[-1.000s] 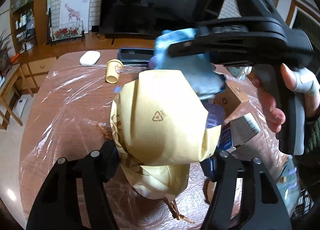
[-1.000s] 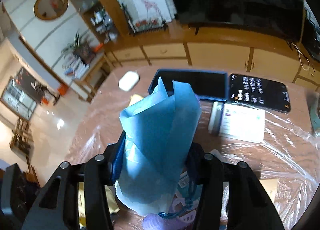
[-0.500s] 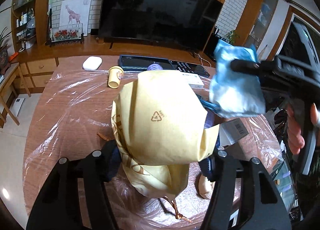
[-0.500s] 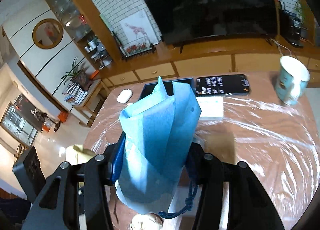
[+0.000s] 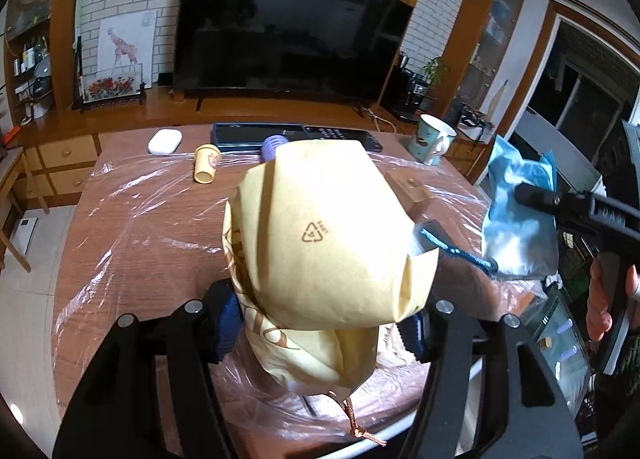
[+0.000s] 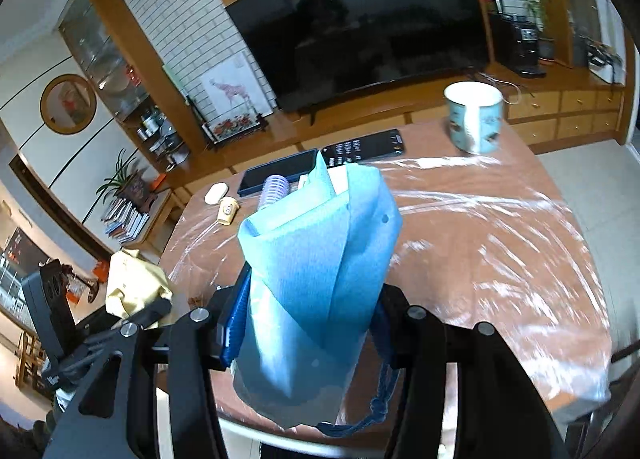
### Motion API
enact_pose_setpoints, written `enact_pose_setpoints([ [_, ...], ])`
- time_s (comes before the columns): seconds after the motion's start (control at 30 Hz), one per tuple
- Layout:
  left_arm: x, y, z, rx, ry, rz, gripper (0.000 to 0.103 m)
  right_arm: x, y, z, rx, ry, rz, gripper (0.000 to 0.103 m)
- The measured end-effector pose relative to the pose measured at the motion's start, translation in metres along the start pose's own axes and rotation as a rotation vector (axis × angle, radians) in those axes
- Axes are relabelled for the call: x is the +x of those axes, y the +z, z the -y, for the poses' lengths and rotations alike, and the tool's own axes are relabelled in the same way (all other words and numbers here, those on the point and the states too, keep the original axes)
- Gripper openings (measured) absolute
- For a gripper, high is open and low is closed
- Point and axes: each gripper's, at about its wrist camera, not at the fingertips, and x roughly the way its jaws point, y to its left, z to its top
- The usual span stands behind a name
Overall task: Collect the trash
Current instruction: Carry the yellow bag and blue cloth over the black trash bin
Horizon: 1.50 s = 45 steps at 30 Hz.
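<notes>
Gripping bags (image 5: 320, 235) — both grippers (image 6: 308, 323)

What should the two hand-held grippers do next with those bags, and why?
Probably carry both onward to a bin, none in view. The left hand-held gripper grips the yellow paper bag; the right hand-held gripper grips the blue bag, both off the table.

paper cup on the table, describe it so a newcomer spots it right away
Start at the big black TV, then drop to the plastic-covered wooden table before it. Near the far edge, beside a white mouse, stands the paper cup: small, yellowish, printed, unlike the bigger handled mug opposite.
</notes>
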Motion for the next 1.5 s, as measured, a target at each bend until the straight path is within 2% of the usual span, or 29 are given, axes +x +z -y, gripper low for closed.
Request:
enact_pose_setpoints([
  [0.37,-0.021,-0.020,0.029,0.027,0.005,0.001,0.063,-0.036,-0.033,0.007,-0.044,0.016,-0.009,0.050],
  [0.93,-0.049,-0.075,0.083,0.025,-0.002,-0.061,0.064,-0.065,-0.109,0.004,-0.130,0.087,-0.141,0.050],
  [1.13,-0.047,-0.098,0.096,0.023,-0.006,-0.105,0.064,-0.066,-0.139,0.001,-0.175,0.056,-0.184,0.050],
  [1.5,-0.033,-0.130,0.108,0.023,0.009,-0.171,0.064,-0.050,-0.171,0.002,-0.236,0.011,-0.251,0.050],
])
